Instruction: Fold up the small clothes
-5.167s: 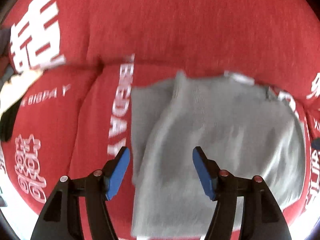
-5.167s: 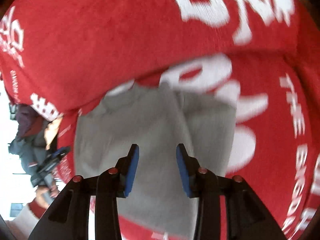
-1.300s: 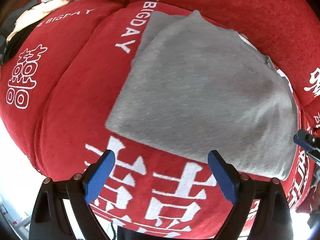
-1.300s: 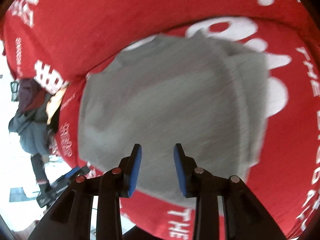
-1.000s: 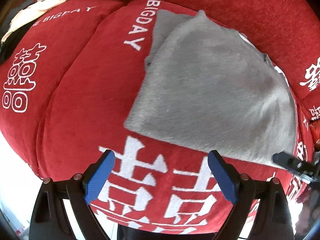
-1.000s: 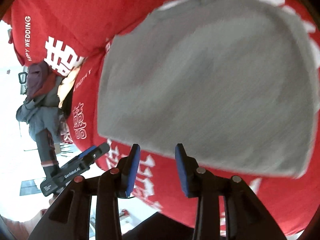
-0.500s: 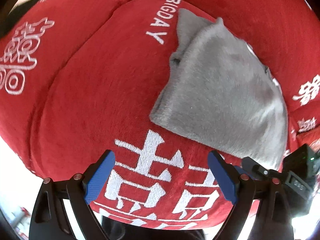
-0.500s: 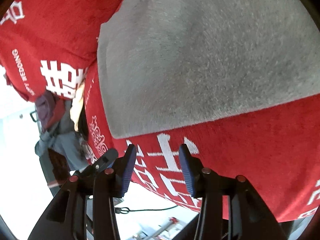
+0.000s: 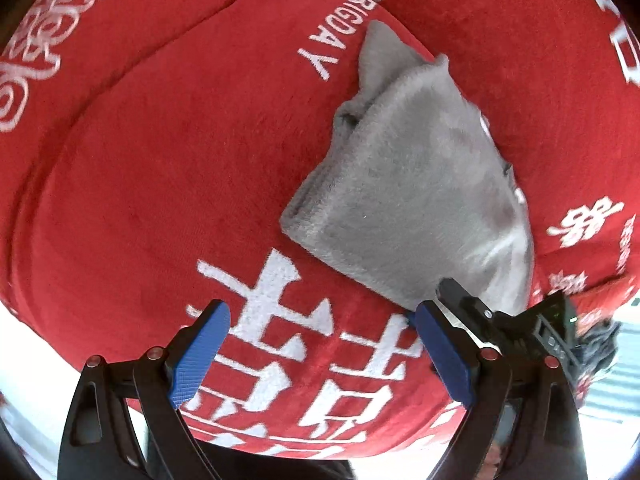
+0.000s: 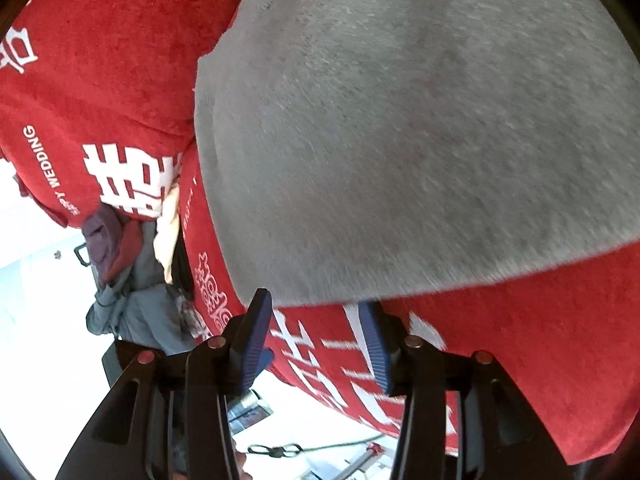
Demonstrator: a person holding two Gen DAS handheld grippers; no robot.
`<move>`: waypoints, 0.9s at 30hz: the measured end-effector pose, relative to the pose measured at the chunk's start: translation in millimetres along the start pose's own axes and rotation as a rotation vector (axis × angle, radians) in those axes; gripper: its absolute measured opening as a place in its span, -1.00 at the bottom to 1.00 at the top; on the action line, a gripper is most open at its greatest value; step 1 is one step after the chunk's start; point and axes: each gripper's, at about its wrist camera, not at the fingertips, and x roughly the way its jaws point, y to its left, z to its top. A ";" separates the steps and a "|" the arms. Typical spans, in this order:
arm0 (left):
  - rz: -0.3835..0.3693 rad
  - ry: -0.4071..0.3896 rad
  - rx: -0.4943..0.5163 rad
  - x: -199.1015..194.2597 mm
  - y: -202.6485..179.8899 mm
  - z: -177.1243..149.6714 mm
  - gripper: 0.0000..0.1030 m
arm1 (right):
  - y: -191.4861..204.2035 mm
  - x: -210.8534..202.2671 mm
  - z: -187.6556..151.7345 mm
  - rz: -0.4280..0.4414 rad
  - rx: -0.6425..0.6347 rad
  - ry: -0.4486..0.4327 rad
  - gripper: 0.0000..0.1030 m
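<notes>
A grey folded garment [image 9: 416, 188] lies on a red cushion [image 9: 160, 168] printed with white characters. In the left wrist view it sits up and right of my left gripper [image 9: 320, 352], which is wide open and empty over the cushion's front part. My right gripper [image 10: 316, 340] is open, its blue pads [image 10: 256, 336] just below the garment's [image 10: 400, 140] near hem, apart from it. The right gripper's body [image 9: 500, 332] shows in the left wrist view at the garment's lower right corner.
The red sofa back [image 9: 500, 12] rises behind the cushion. In the right wrist view a pile of grey and purple clothes [image 10: 120, 280] hangs left of the sofa, over a pale floor [image 10: 36, 320] with a cable [image 10: 304, 448].
Both grippers have drawn back toward the cushion's front edge. The garment now looks smaller and further right in the left view; the right gripper has come close to its near hem.
</notes>
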 end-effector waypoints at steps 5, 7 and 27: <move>-0.072 -0.016 -0.061 -3.9 6.2 3.3 0.83 | -1.5 7.2 3.4 0.061 0.074 -0.048 0.02; -0.099 -0.024 -0.079 -4.7 5.6 6.5 0.83 | -1.6 8.3 5.2 0.077 0.097 -0.054 0.04; -0.240 -0.126 -0.137 38.1 -46.8 55.5 0.82 | 26.9 4.4 7.6 0.046 -0.111 0.029 -0.73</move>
